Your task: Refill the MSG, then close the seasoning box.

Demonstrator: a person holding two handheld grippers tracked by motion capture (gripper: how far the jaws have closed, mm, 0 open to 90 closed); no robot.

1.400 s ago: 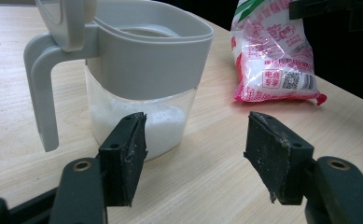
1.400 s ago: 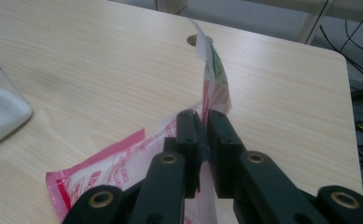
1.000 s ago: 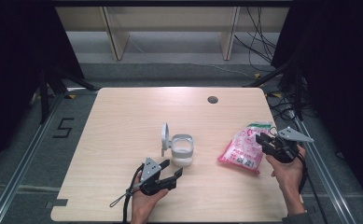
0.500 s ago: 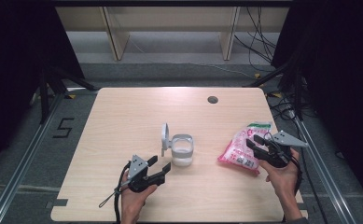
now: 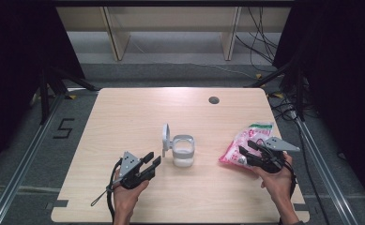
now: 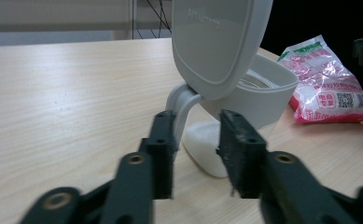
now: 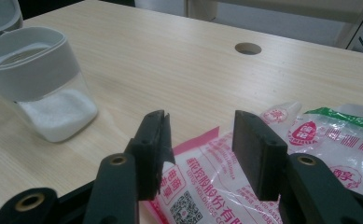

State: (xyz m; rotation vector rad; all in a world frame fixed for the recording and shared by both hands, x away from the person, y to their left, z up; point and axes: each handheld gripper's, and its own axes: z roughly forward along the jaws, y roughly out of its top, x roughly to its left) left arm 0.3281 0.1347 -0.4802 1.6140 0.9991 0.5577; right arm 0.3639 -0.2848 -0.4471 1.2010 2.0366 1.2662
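- Setting: a lab-type recording station, not a home or shop.
- Light wooden desk (image 5: pixel 124 122) with a cable hole (image 5: pixel 213 100), standing on grey floor.
- Black curtains (image 5: pixel 20 51) close off both sides.
- Metal floor rail (image 5: pixel 25 164) runs along the left; a "5" marking (image 5: pixel 64 128) is taped on the floor.
- Loose cables (image 5: pixel 264 44) trail behind, near bare wooden shelving (image 5: pixel 119 37).

We find a clear plastic canister with a grey flip-up lid (image 5: pixel 183 151) near the middle of the pale wooden table (image 5: pixel 124 117), a pink and white printed plastic bag (image 5: pixel 242 145) at its three o'clock, a round cable hole (image 5: pixel 213 100) at one o'clock
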